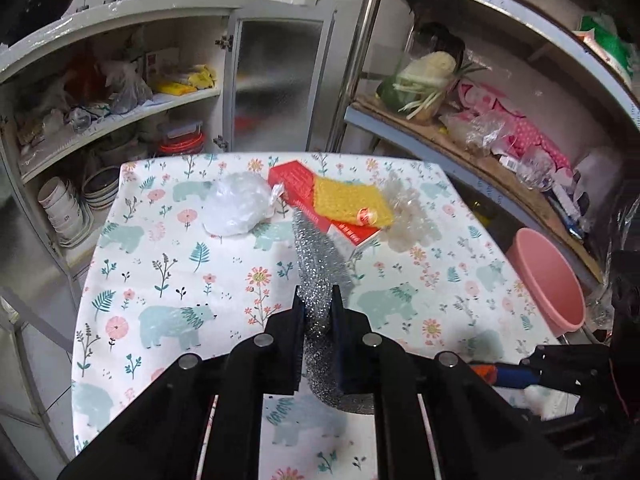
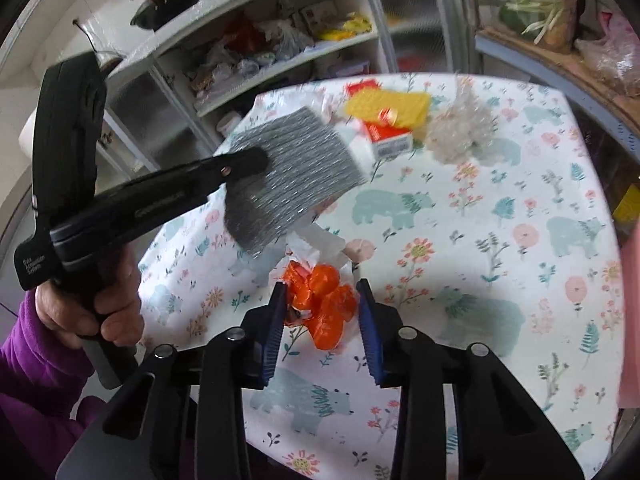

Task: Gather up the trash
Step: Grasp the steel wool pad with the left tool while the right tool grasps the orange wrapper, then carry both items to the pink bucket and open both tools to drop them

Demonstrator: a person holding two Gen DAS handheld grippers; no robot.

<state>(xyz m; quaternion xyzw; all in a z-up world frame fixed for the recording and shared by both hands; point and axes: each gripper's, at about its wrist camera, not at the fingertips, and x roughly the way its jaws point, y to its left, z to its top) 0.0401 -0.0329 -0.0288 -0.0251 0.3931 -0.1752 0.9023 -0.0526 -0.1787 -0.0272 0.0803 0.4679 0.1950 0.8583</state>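
Observation:
My left gripper (image 1: 318, 306) is shut on a silver glittery scrub pad (image 1: 316, 264) and holds it above the floral tablecloth (image 1: 160, 280). The same pad (image 2: 292, 180) and the left gripper (image 2: 248, 164) show in the right wrist view, lifted at the left. My right gripper (image 2: 322, 296) is open around an orange crumpled wrapper (image 2: 324, 308) that lies on a white plastic scrap (image 2: 320, 244); its fingers do not press it. On the far half of the table lie a white plastic bag (image 1: 238, 208), a red box (image 1: 320, 204), a yellow sponge cloth (image 1: 352, 200) and clear crumpled plastic (image 1: 408, 216).
A pink basin (image 1: 548, 280) stands off the table's right edge. An open cupboard (image 1: 100, 120) with bowls and bags is behind left, metal shelving (image 1: 500, 140) with vegetables and bags behind right. The right gripper's body (image 1: 568, 376) shows at the lower right.

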